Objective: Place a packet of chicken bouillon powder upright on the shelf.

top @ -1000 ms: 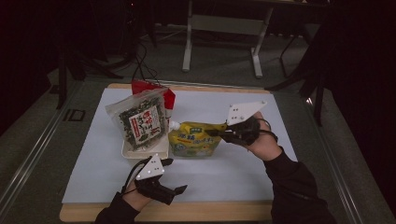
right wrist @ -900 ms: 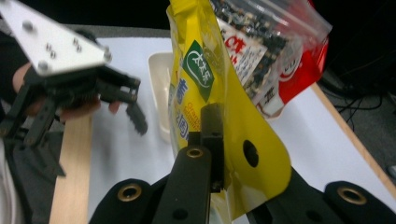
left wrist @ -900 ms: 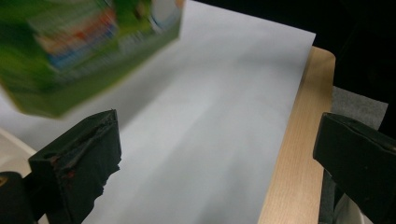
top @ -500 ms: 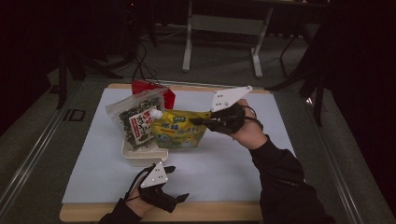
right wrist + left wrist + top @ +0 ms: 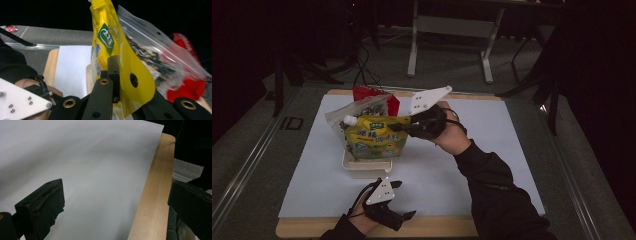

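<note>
While glossy yellow pouch (image 5: 374,140) hangs pinched in right jaws, left jaws wide over matte paper (image 5: 95,170).

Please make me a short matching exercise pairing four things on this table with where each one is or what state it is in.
Things:
1. yellow pouch
2. clear bag
3. left tongs
4. red packet

States or places:
A. open and holding nothing, over the table's near edge
B. farthest back, behind the other bags
C. pinched at its edge by the right tongs, standing in the cream tray
D. see-through with dark contents, just behind the pouch

Pairs: 1-C, 2-D, 3-A, 4-B
</note>
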A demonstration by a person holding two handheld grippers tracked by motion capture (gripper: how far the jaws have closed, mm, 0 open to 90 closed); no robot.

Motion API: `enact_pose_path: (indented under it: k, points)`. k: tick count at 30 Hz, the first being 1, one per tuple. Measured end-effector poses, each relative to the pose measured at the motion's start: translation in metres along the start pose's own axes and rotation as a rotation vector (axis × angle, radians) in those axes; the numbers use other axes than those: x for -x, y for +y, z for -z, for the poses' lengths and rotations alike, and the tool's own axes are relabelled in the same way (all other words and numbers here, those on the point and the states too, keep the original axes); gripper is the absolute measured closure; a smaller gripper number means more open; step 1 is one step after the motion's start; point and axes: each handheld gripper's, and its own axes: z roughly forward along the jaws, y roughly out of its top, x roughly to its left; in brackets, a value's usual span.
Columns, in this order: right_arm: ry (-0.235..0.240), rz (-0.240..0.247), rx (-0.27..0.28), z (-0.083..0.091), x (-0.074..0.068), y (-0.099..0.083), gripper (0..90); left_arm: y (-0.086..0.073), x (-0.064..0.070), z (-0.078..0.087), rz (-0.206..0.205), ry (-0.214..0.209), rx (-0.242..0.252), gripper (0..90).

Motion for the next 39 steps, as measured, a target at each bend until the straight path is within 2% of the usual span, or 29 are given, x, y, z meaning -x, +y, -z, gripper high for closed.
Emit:
enact_pose_path:
  k: [7,14,21,31,39]
  points:
    - [0.034,-0.005,-0.011,-0.035,-0.001,-0.002,90.0,-0.001,0.0,0.0,0.0,-0.006,-0.003,1.9]
    - [0.056,-0.018,-0.034,-0.059,0.001,-0.011,90.0,-0.001,-0.001,0.0,-0.002,-0.008,-0.003,1.9]
    - [0.08,-0.043,-0.013,-0.061,0.002,-0.014,90.0,-0.002,-0.002,0.001,0.004,-0.006,-0.003,1.9]
    - [0.093,-0.022,-0.014,-0.06,-0.006,-0.014,90.0,-0.002,-0.003,-0.001,-0.002,-0.005,-0.013,1.9]
    - [0.111,-0.049,-0.032,-0.074,-0.005,-0.027,90.0,-0.003,-0.003,0.0,0.004,-0.009,-0.013,1.9]
